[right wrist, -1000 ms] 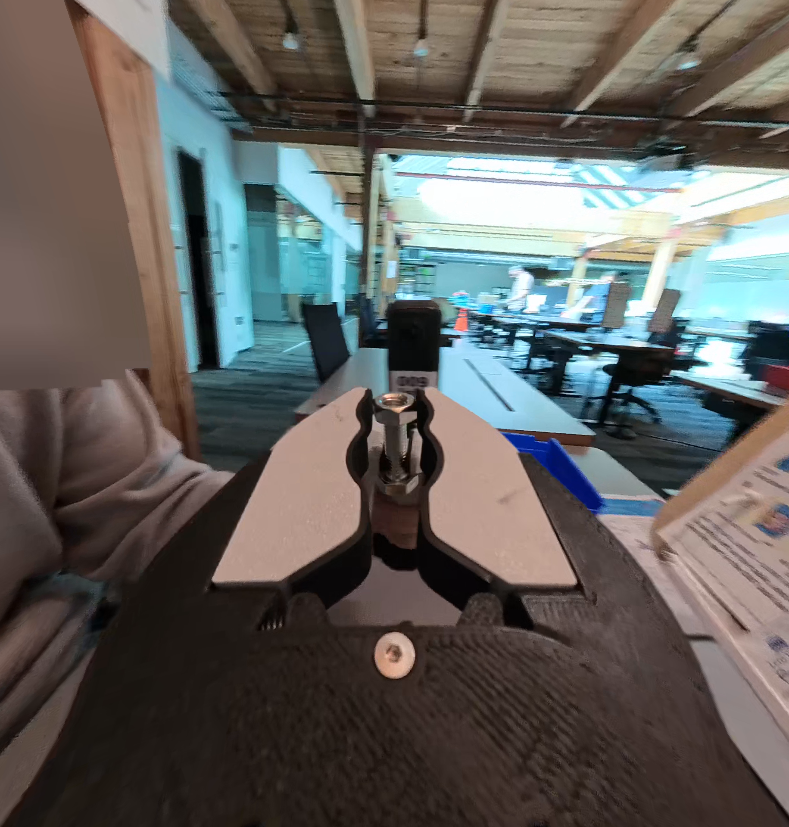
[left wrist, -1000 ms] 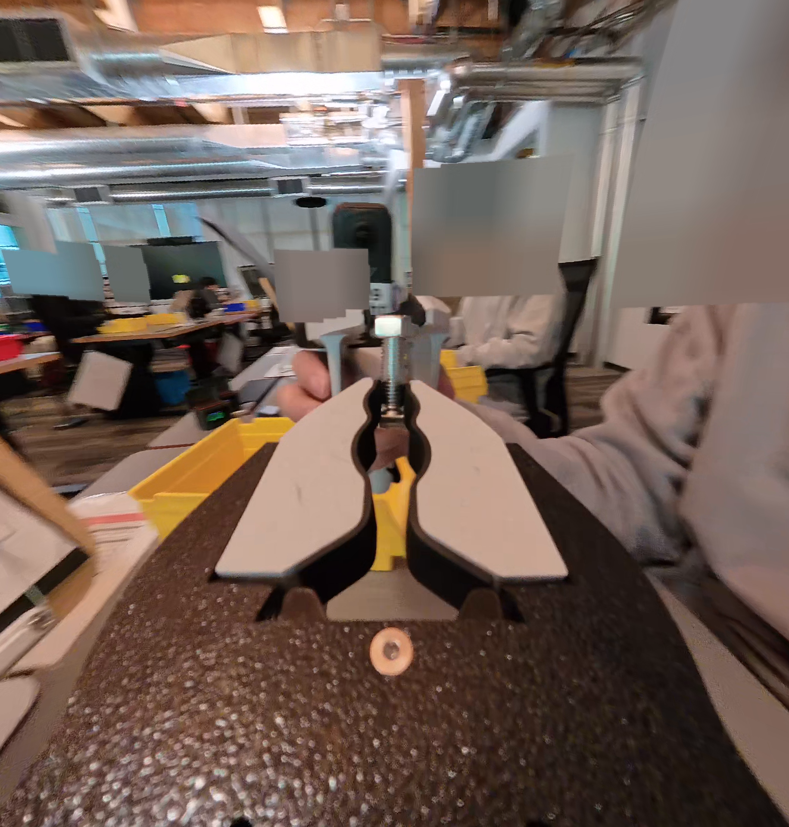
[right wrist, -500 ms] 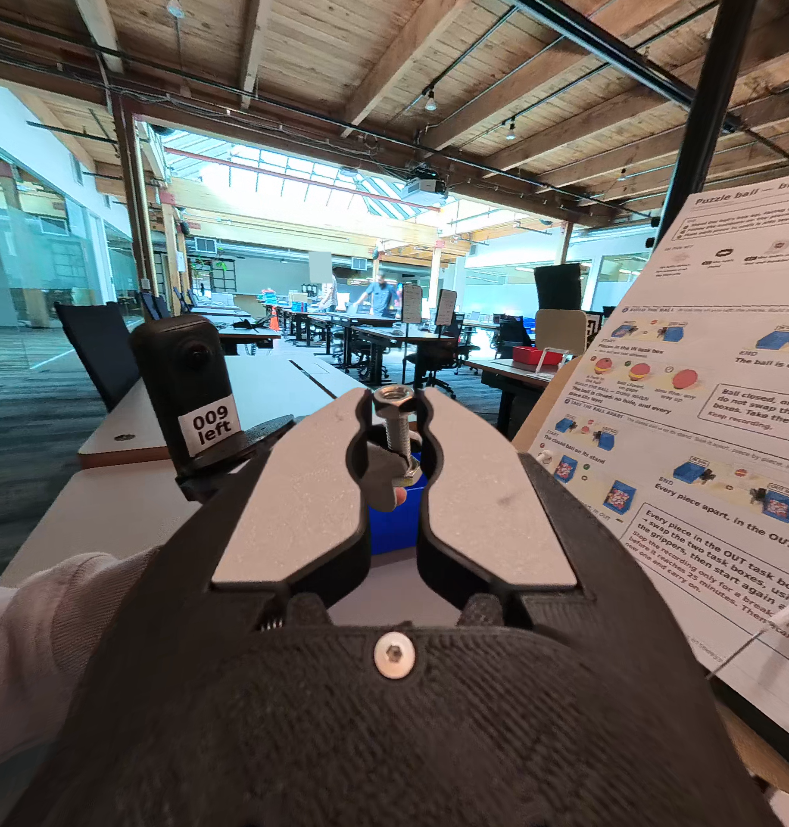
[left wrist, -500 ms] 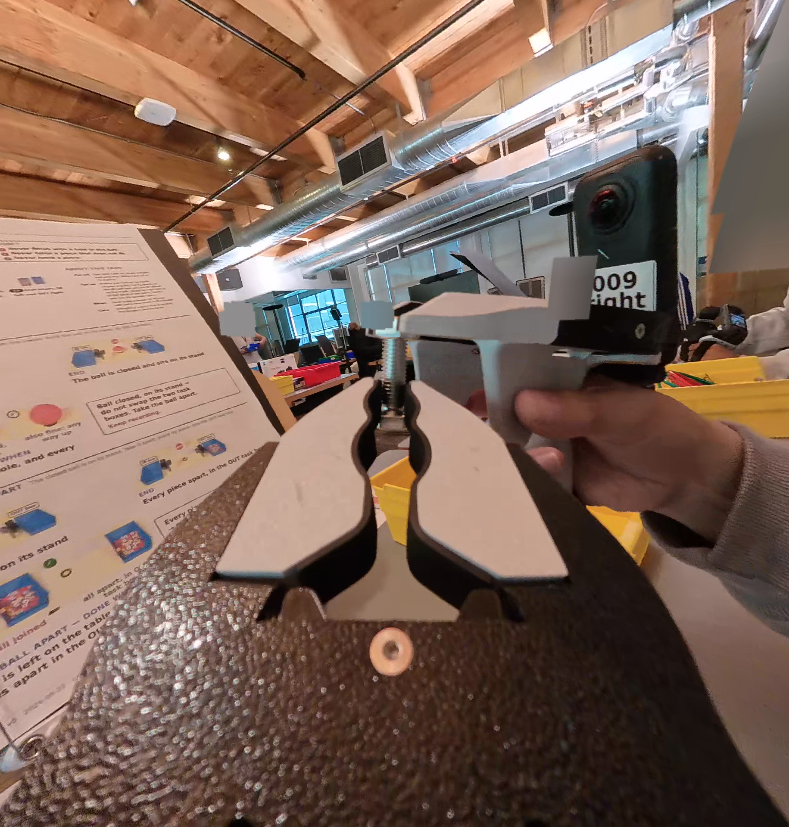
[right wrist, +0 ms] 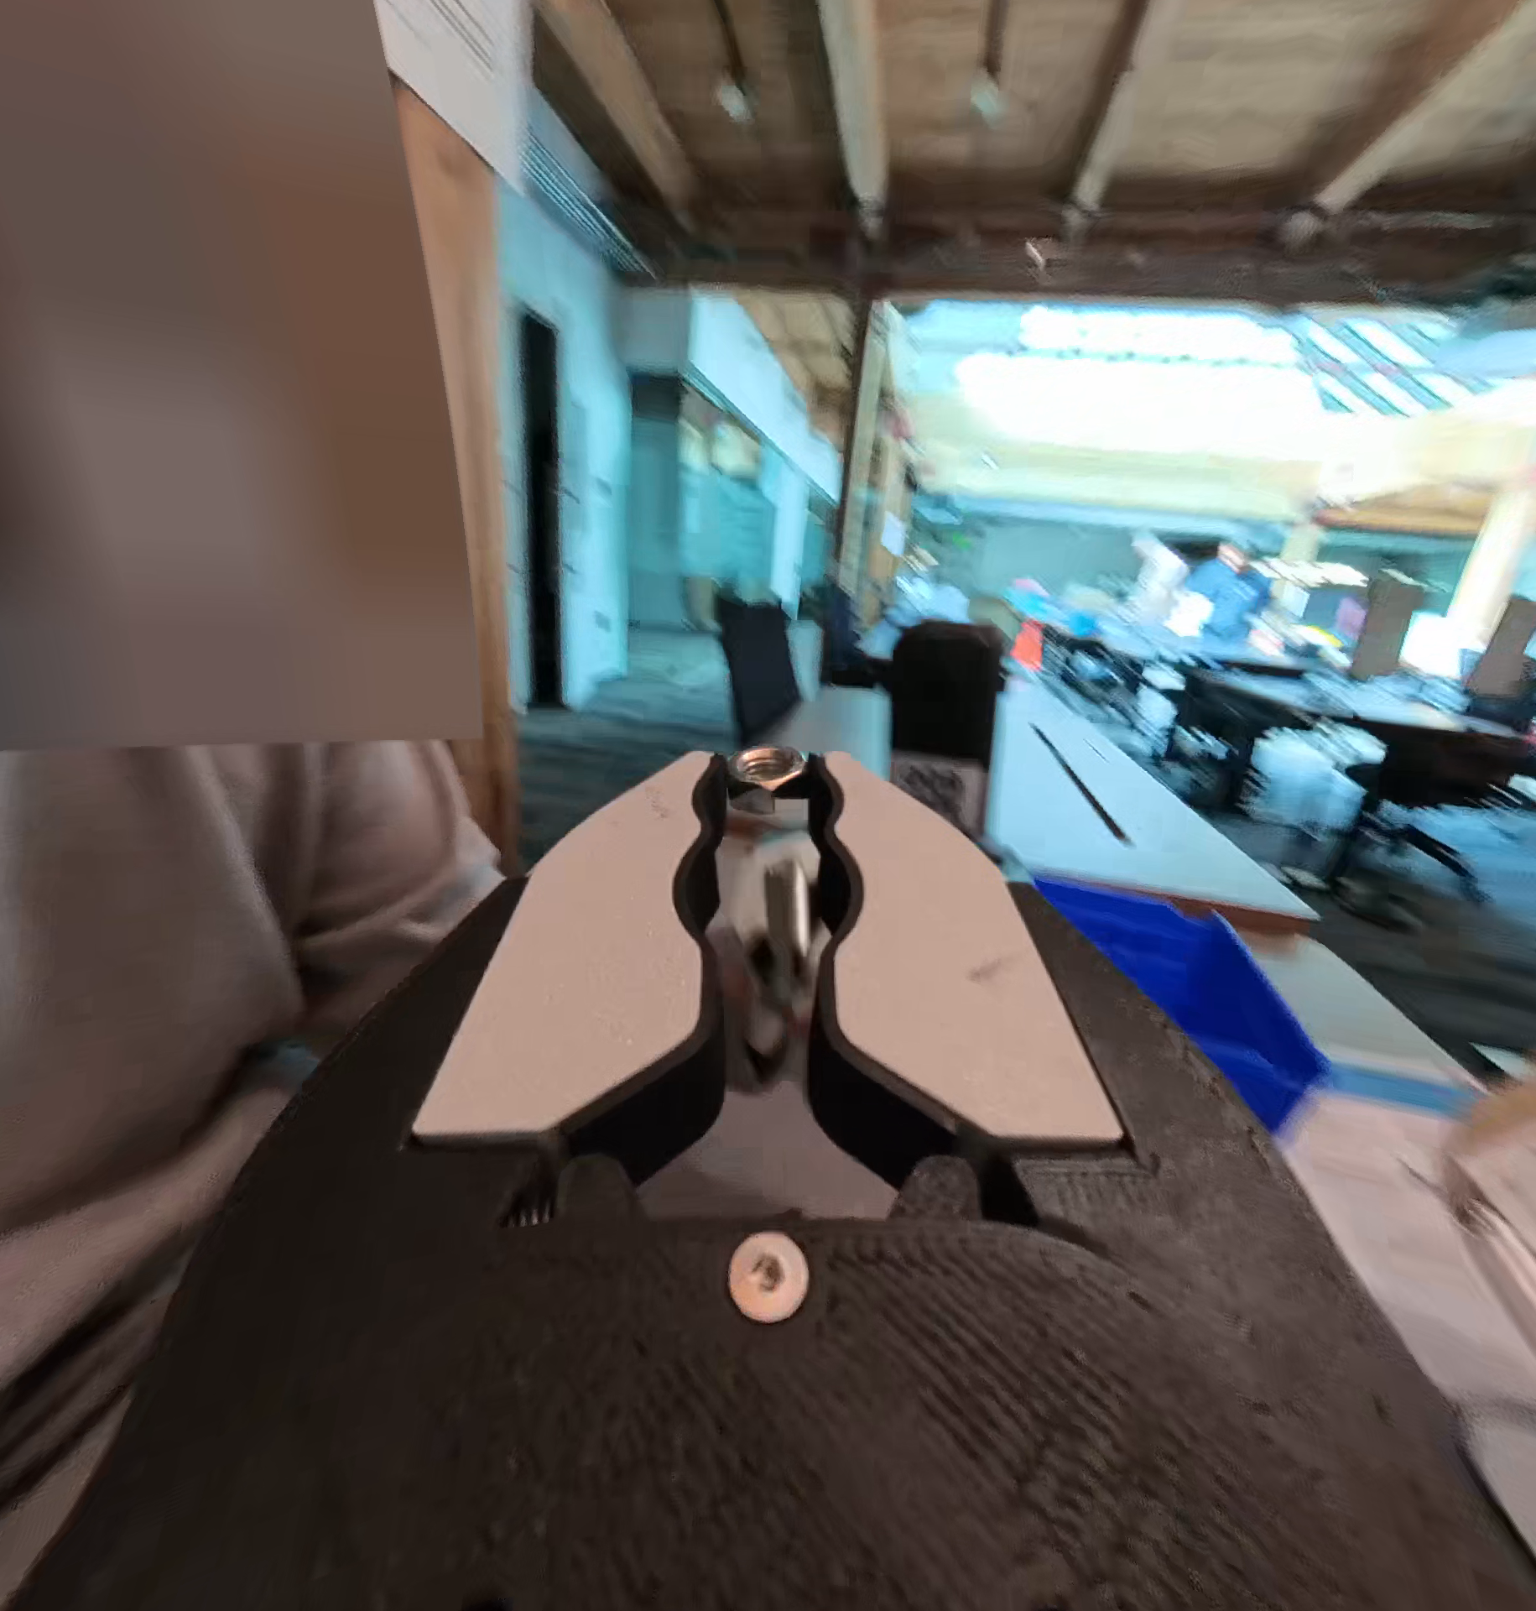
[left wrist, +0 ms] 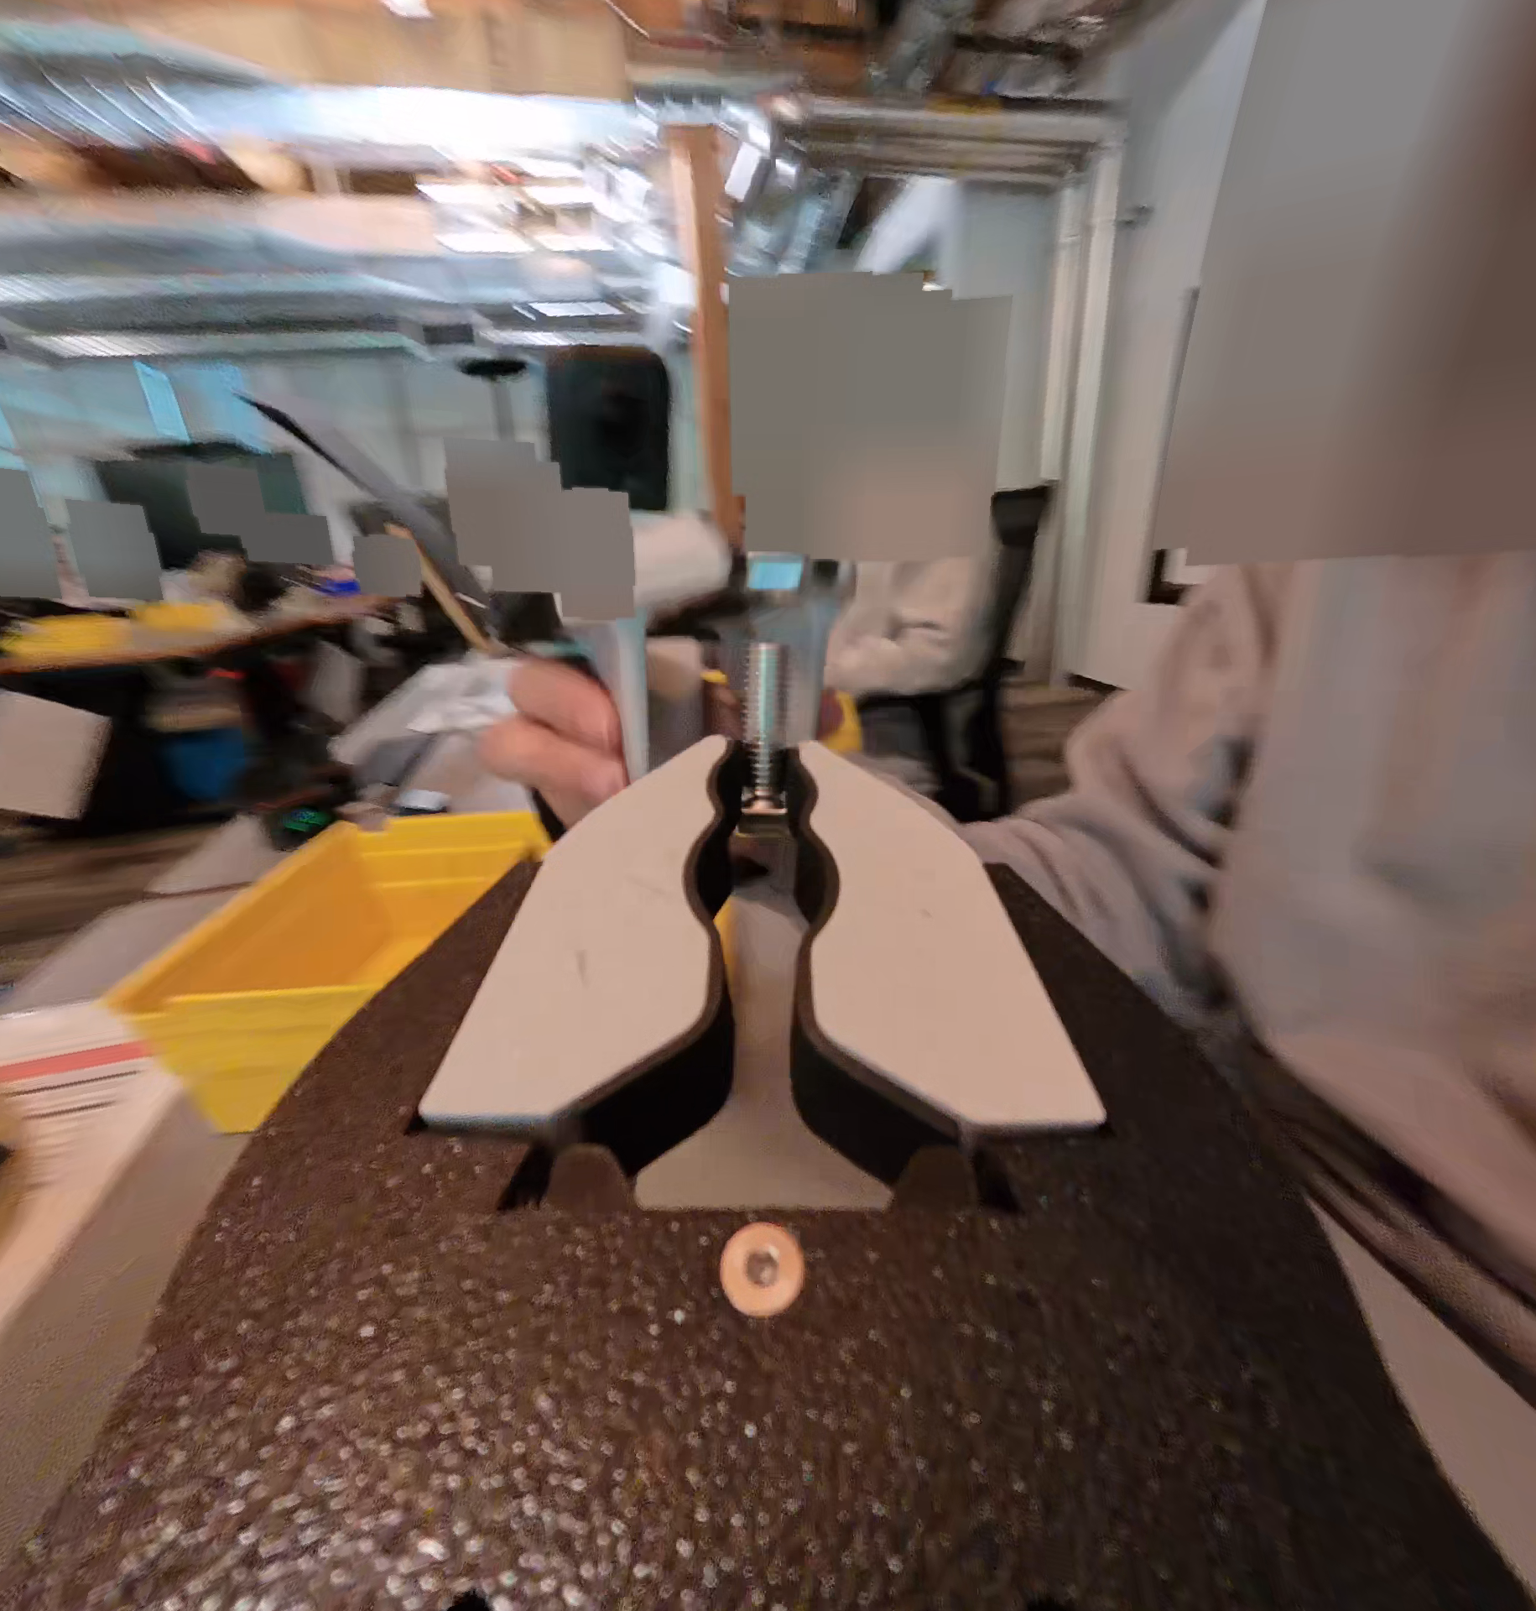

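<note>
The left gripper (left wrist: 762,767) is closed on a shiny metal bolt (left wrist: 766,697). Its two grey fingers (left wrist: 625,915) pinch the bolt low down on its screw part, and the rest of the bolt sticks straight up past the tips. At the top of the bolt is its wide flat head (left wrist: 774,575). The background is blurry, so small things are hard to see.

Just behind the bolt is the other tool, held by a hand (left wrist: 555,741), which sits to the left of the bolt. A yellow bin (left wrist: 311,941) lies lower and to the left of the bolt. To the right of the bolt is a person's light grey sleeve (left wrist: 1226,828).

The right gripper (right wrist: 766,771) is closed on a silver nut (right wrist: 764,769). The nut sits right between the fingertips (right wrist: 686,785), with its hole facing up, and both tips press on its sides. Below the nut, between the fingers, something shiny and blurry shows, and I cannot tell what it is. A blue bin (right wrist: 1182,985) lies to the right of the nut and lower. A black camera block (right wrist: 947,689) stands just behind the nut on the right. A grey sleeve (right wrist: 180,915) is to the left of the nut.
</note>
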The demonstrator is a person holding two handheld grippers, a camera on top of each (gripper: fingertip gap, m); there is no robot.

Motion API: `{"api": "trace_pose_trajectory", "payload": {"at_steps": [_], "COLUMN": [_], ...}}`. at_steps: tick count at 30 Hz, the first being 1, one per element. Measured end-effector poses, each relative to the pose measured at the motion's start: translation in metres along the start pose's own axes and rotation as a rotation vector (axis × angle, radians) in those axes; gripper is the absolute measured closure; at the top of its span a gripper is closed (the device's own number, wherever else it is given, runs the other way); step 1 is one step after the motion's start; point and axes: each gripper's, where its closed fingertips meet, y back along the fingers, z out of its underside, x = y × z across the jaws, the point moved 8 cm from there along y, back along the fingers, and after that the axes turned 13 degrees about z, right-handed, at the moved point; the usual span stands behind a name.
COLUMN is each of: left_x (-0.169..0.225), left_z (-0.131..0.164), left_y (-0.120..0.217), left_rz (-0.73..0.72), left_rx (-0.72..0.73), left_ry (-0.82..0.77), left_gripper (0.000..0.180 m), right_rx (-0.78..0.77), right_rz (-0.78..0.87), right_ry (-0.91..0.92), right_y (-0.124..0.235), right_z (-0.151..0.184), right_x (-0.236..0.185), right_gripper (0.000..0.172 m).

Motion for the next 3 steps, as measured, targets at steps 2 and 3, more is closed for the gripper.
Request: {"api": "trace_pose_trajectory", "payload": {"at_steps": [2, 3], "left_x": [-0.0049, -0.0073], "left_z": [0.0064, 0.0076], "left_y": [0.0, 0.001], "left_rz": [-0.044, -0.085], "left_rx": [-0.052, -0.061], "left_ry": [0.015, -0.004], "left_gripper": [0.172, 0.172], "right_rx": [0.067, 0.044], "right_rz": [-0.04, 0.015], "right_ry": [-0.03, -0.005], "right_y": [0.0031, 0.0049], "right_z": [-0.0067, -0.0068], "right_x": [-0.0027, -0.0003], "right_gripper": [0.154, 0.154]}}
